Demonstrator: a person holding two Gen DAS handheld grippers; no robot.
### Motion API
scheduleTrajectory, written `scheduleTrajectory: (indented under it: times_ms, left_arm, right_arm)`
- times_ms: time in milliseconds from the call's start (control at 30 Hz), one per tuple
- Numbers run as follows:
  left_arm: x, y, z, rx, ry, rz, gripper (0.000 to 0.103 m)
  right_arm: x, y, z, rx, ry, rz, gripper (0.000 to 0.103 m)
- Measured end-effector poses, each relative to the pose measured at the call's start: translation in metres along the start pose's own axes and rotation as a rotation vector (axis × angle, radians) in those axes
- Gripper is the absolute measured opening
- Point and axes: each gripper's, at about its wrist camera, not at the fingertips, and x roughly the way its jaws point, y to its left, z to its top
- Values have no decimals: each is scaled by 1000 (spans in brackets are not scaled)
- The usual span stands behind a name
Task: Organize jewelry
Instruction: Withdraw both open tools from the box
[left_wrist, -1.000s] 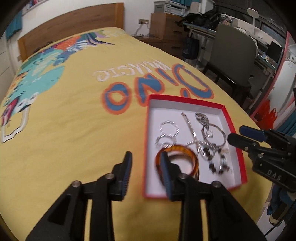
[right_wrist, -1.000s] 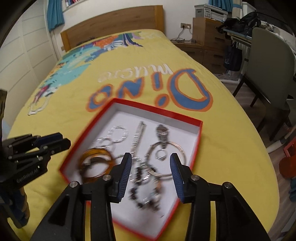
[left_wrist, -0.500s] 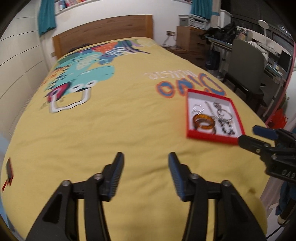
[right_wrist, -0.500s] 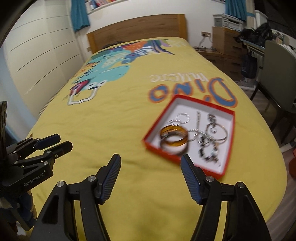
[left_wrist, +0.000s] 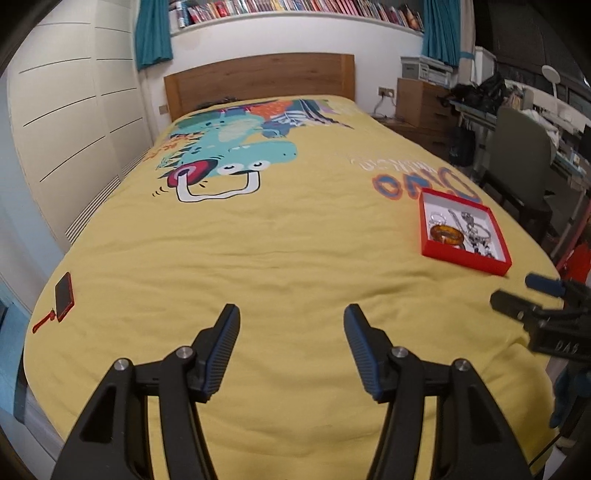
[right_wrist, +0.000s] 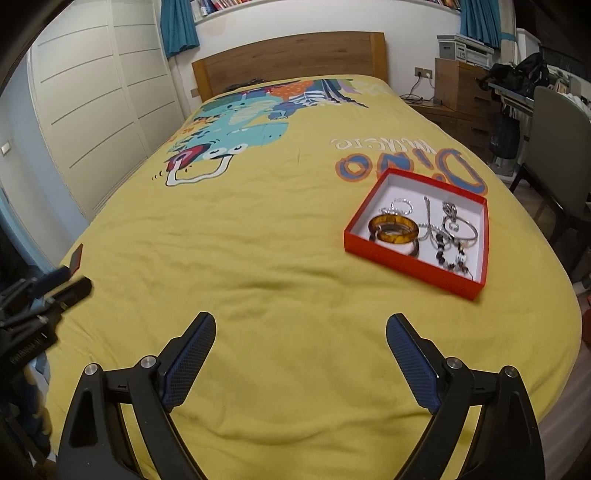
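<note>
Left wrist view: the left gripper (left_wrist: 291, 350) hangs over the near part of the yellow bedspread (left_wrist: 280, 258), jaws spread wide with nothing between them. The red box (left_wrist: 463, 254) lies on the bedspread at the right, well apart from the fingers, its long axis running from near to far and leaning slightly rightward at the near end. Inside it the amber bangle (left_wrist: 447, 234) lies flat in the near left part, with silver rings (left_wrist: 437, 218) just beyond it and a tangle of chain and beads (left_wrist: 480, 240) to its right. The right gripper (left_wrist: 517, 299) comes in at the far right edge, near the box's near corner; its fingers look apart and hold nothing. A red phone (left_wrist: 64, 295) lies at the left edge of the bed. The wooden headboard (left_wrist: 258, 83) stands far off.

Right wrist view: the right gripper (right_wrist: 300, 362) is released, jaws wide, above the near bedspread (right_wrist: 258, 258). The box (right_wrist: 410, 258) sits ahead to the right, turned so one corner points toward the near right, its long axis running from near right to far left. The bangle (right_wrist: 393, 229) rests by the near left wall, partly over a darker ring. A silver hoop (right_wrist: 465, 229) and the beads (right_wrist: 450, 254) lie to its right. The left gripper (right_wrist: 62, 284) shows at the left edge, blurred, fingers slightly parted and empty. A chair (right_wrist: 557, 136) stands far right.
</note>
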Motion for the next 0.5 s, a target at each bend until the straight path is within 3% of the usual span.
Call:
scheduleTrajectory:
  times_ms: [233, 500]
  left_arm:
    - [-3, 4, -2, -13, -29, 17, 56]
    - [11, 4, -7, -19, -11, 31, 57]
  right_arm:
    - [-2, 6, -14, 17, -26, -38, 101]
    - [7, 5, -20, 18, -29, -65, 102]
